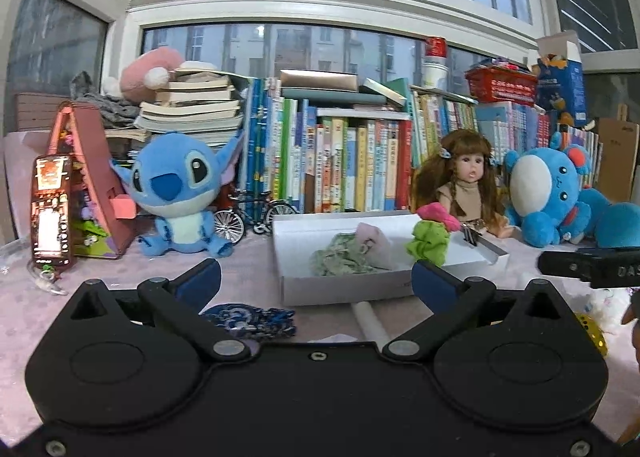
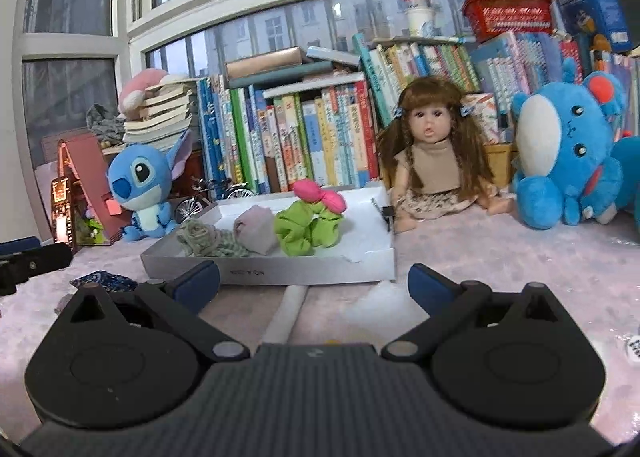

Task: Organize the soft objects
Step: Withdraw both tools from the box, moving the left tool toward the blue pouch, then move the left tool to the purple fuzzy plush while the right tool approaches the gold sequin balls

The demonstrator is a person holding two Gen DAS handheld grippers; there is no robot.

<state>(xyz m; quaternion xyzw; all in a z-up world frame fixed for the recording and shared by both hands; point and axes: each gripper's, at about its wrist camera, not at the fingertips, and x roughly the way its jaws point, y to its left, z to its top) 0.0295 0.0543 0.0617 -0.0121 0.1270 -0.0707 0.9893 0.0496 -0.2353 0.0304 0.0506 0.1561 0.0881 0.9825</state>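
We hold both grippers low over the pink-covered table [image 2: 500, 257], each with its blue-padded jaws spread wide and nothing between them. Straight ahead of the right gripper [image 2: 314, 283] sits the shallow white box [image 2: 320, 272], and in it, from our left to right, lie a green-and-white scrunchie [image 2: 208, 241], a pale pink scrunchie [image 2: 256, 231] and a lime-green scrunchie [image 2: 308, 229], with a hot-pink scrunchie [image 2: 320, 195] resting on top of the lime one. From the left gripper [image 1: 316, 283] the same box [image 1: 340, 289] is ahead and slightly right; a dark blue patterned scrunchie [image 1: 250, 321] lies on the table between its fingers, just short of the box. Beyond the box sit a Stitch plush [image 1: 176, 193], a long-haired doll [image 2: 434, 153] and a blue plush [image 2: 560, 153], against a row of books [image 2: 300, 137].
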